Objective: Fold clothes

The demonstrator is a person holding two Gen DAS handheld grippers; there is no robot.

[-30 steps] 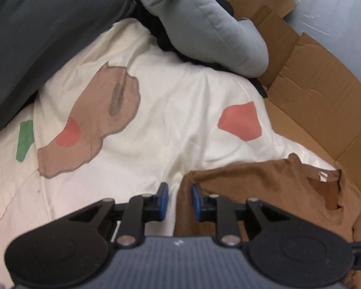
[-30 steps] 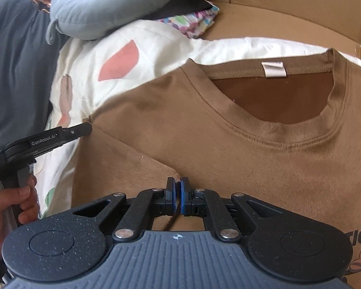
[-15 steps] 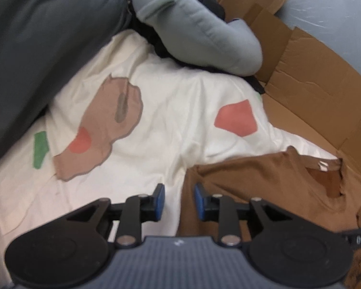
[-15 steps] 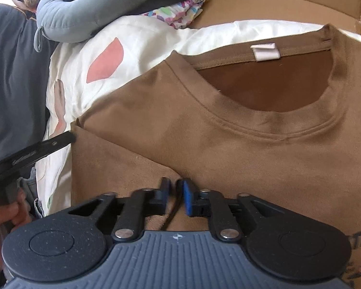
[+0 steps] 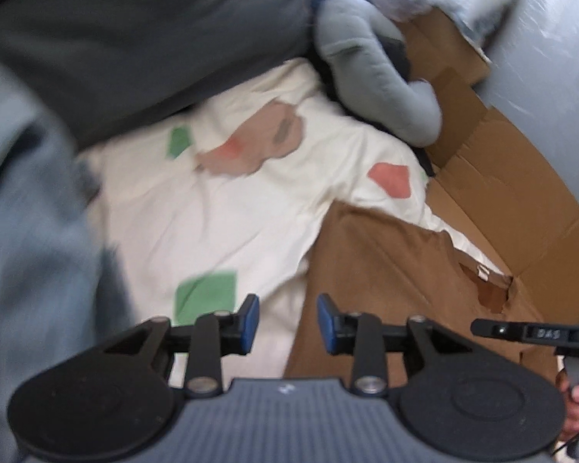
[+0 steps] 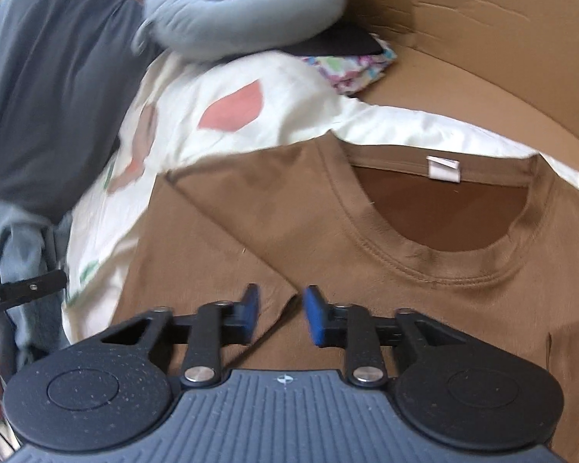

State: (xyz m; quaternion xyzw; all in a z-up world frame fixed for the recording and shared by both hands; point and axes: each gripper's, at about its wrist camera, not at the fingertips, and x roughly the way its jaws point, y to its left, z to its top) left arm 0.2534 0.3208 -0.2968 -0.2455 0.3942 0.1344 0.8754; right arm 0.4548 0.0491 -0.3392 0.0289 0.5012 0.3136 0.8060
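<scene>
A brown T-shirt [image 6: 366, 239] lies flat on the white patterned sheet [image 6: 289, 115], collar and white label [image 6: 442, 168] at the far side, its left sleeve folded in over the chest. My right gripper [image 6: 281, 301] hovers over that folded sleeve's edge; its jaws stand apart and are closing, with nothing pinched. My left gripper [image 5: 287, 310] hangs over the sheet [image 5: 231, 212] at the left edge of the T-shirt [image 5: 386, 270]; its jaws are opening and nothing is between them. The left wrist view is blurred.
Cardboard walls [image 6: 482, 58] ring the far and right sides. A grey neck pillow [image 6: 243, 11] and a dark grey cover [image 6: 50, 77] lie beyond the sheet. A blue-grey garment [image 5: 31, 231] is heaped at the left. A multicoloured cloth [image 6: 351, 67] sits by the pillow.
My right gripper went from shut to jaws apart and rose slightly above the shirt. My left gripper drew back and up from the shirt's edge, its jaws widening.
</scene>
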